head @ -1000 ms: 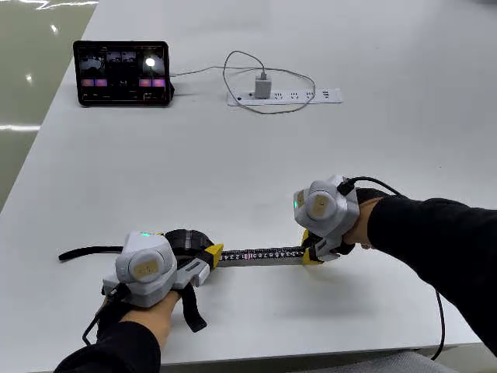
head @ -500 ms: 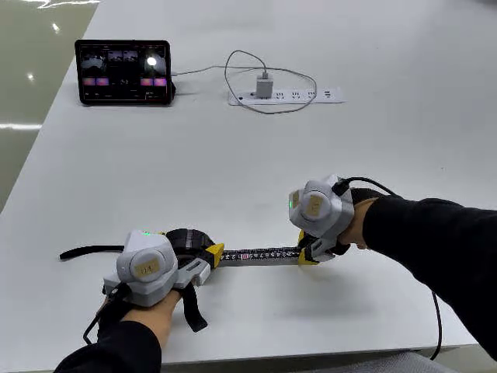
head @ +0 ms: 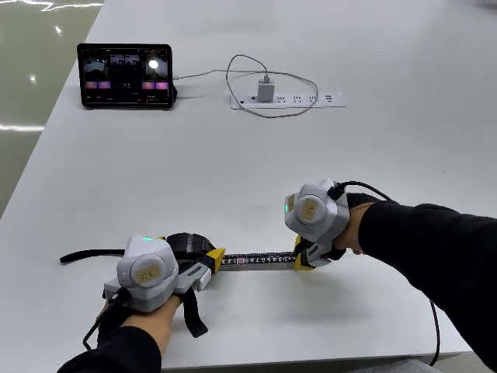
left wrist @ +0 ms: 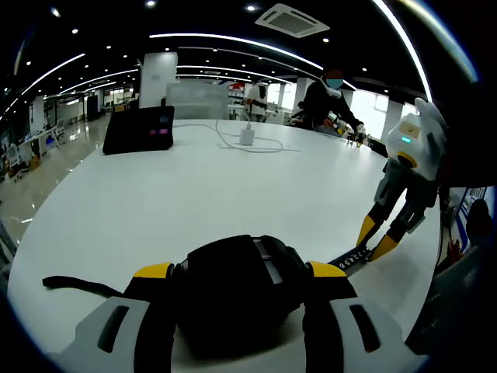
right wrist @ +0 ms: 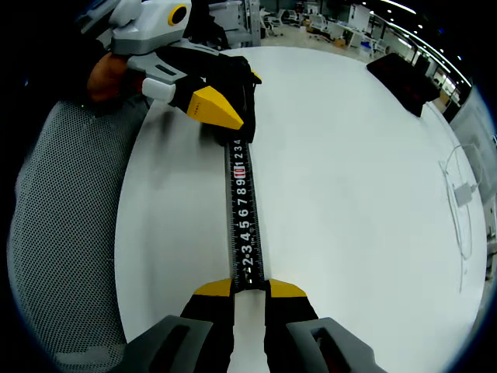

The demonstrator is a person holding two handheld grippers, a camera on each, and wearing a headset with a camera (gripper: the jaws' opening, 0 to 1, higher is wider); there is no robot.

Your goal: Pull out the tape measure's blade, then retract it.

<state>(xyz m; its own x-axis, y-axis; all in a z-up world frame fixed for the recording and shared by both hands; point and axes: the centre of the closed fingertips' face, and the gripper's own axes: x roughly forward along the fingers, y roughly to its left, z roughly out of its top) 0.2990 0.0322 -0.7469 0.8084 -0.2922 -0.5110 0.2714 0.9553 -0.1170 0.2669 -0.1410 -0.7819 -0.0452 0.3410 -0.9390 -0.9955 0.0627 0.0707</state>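
My left gripper [left wrist: 239,270] is closed around the round black plastic tape measure case [head: 183,242]. The body sits squarely between the two yellow-tipped fingers [left wrist: 153,270] and bulges out past them. My right gripper [right wrist: 248,289] is clamped on the free end of the narrow black steel blade with white numerals [right wrist: 242,210]. The blade runs straight out ahead of those fingertips to the case mouth, low over the plain white table [head: 233,179]. I can't tell whether it rests on the surface.

The pinch on the blade tip is my main worry. Only the very end lies between the right fingers, and the spring is presumably pulling on it. If that grip slackens or the hook slides out sideways, I expect the blade to whip back into the case uncontrolled.

The second risk is the case. It is round and smooth, so an off-axis pull from the right could roll it between the left fingers or drag it out forward.

Third, if I move the right fingers toward the case faster than the spring takes up slack, the blade could buckle or kink.

The thin black fabric strap [head: 89,253] trails out beyond the left fingers, well clear of the mouth, so I rate a snag there as unlikely.
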